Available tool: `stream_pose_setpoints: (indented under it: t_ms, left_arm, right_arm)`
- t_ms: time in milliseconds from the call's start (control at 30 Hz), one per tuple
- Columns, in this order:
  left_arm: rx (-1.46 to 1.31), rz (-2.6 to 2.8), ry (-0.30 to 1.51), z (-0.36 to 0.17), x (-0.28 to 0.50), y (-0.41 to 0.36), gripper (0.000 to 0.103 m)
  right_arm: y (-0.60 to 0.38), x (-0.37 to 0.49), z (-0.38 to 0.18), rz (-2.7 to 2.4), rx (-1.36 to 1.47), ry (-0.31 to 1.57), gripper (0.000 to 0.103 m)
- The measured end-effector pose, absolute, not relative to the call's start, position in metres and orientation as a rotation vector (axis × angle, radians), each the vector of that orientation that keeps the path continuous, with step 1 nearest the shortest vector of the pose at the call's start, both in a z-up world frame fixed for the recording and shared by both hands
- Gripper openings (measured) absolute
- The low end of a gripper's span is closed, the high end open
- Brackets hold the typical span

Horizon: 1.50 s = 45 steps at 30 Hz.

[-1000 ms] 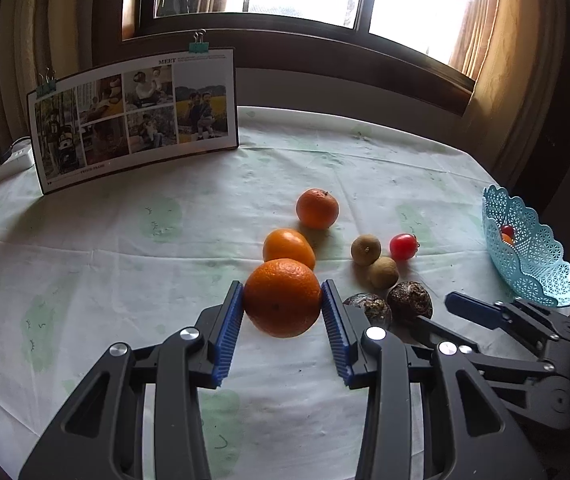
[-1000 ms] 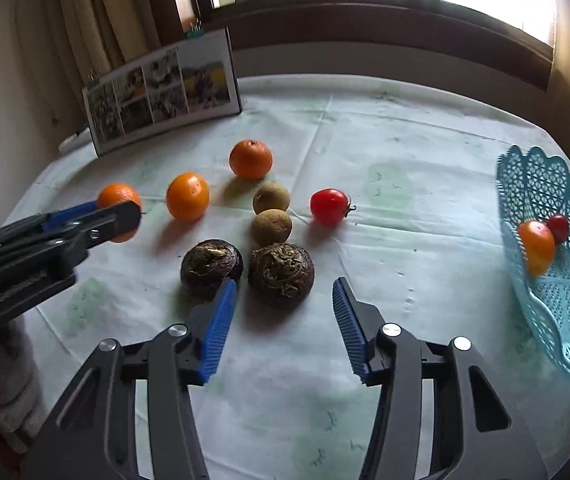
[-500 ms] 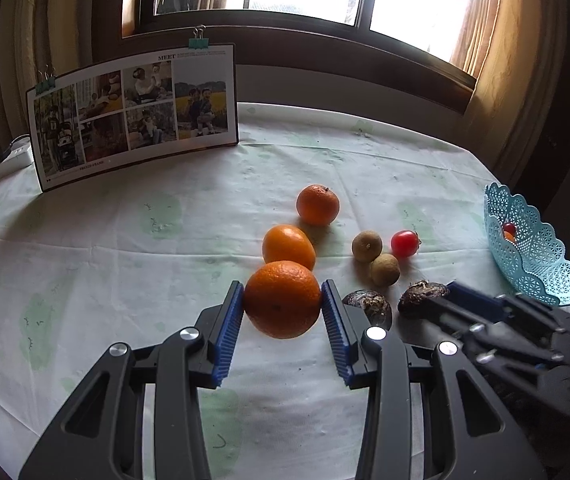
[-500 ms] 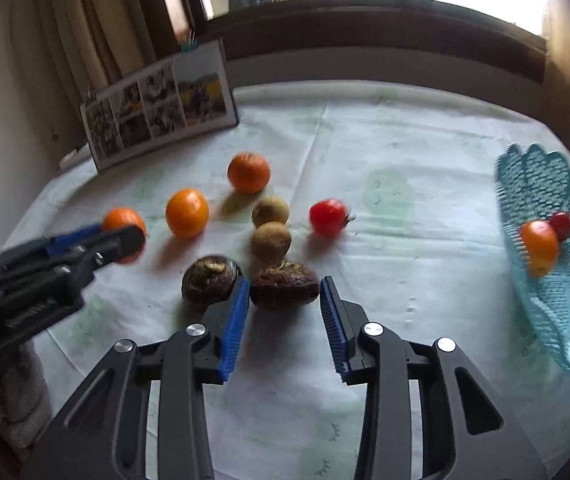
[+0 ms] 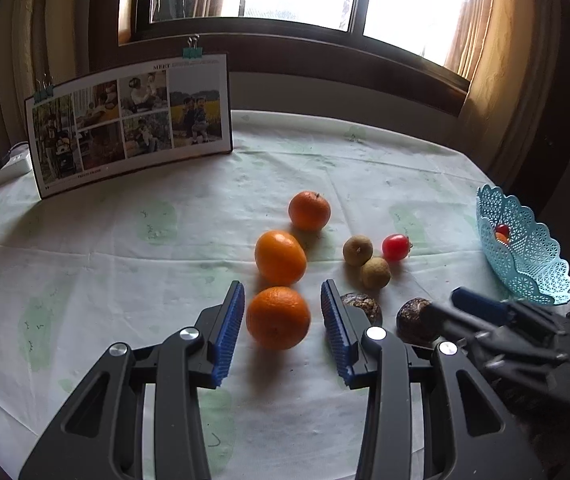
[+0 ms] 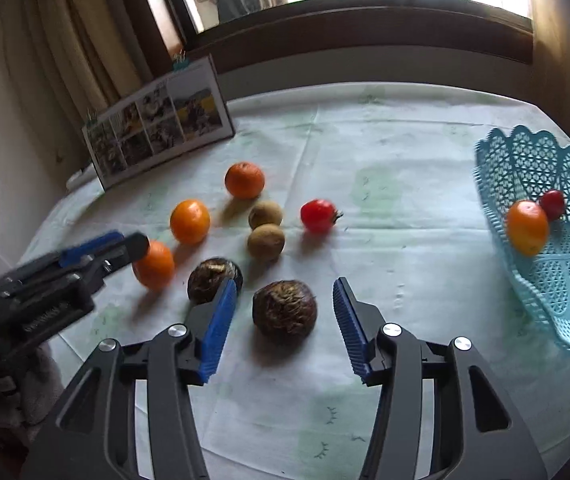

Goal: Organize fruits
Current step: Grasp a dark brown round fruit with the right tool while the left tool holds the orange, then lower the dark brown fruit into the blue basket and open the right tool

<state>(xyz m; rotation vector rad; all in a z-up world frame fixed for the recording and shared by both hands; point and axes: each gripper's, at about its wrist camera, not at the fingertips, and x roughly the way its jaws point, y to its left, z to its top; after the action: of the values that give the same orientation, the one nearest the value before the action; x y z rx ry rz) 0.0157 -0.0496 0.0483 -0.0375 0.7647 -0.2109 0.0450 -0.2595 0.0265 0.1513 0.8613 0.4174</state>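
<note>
Between my right claw's (image 6: pixel 283 322) opening pads sits a rough brown fruit (image 6: pixel 285 309), untouched; it looks firm and light, so I'd pinch its widest middle. My left claw (image 5: pixel 281 326) brackets an orange (image 5: pixel 278 317), narrowly apart.

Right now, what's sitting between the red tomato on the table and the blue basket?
Nothing. In the right wrist view the stretch from the red tomato to the blue basket is bare tablecloth.
</note>
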Motion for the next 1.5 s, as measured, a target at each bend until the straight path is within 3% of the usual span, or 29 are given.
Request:
stream_pose_setpoints:
  t_ms: [200,267,367,533,667,733,767,1200,1267,1333,1500]
  left_arm:
    - [-0.036,-0.207,0.776,0.046,0.018,-0.05,0.041]
    - [-0.037,-0.203,0.784,0.043,0.019,-0.05,0.042]
    - [-0.029,-0.191,0.792,0.037,0.022,-0.05,0.056]
    - [-0.01,-0.169,0.829,0.023,0.031,-0.05,0.057]
    - [-0.025,-0.185,0.871,0.014,0.038,-0.049,0.056]
    - [-0.033,-0.195,0.883,0.012,0.04,-0.048,0.041]
    - [-0.036,-0.2,0.886,0.011,0.04,-0.048,0.04]
    - [-0.023,-0.232,0.833,0.029,0.026,-0.059,0.04]
    - [-0.023,-0.235,0.829,0.033,0.025,-0.061,0.04]
    - [-0.017,-0.236,0.821,0.037,0.022,-0.063,0.04]
    - [-0.008,-0.268,0.813,0.048,0.016,-0.077,0.04]
  right_arm:
    - [-0.248,0.052,0.011,0.405,0.116,0.925,0.052]
    - [-0.249,0.051,0.011,0.404,0.119,0.922,0.04]
    - [-0.253,0.047,0.015,0.392,0.129,0.893,0.04]
    - [-0.272,0.035,0.041,0.34,0.164,0.767,0.04]
    - [-0.296,0.028,0.06,0.271,0.205,0.679,0.04]
    - [-0.31,0.026,0.066,0.232,0.228,0.648,0.04]
    - [-0.318,0.025,0.068,0.212,0.241,0.633,0.04]
    - [-0.407,0.02,0.063,-0.052,0.342,0.593,0.041]
    - [-0.416,0.017,0.06,-0.076,0.362,0.587,0.053]
    - [-0.425,0.013,0.058,-0.092,0.386,0.574,0.057]
    - [-0.435,0.006,0.055,-0.121,0.417,0.552,0.059]
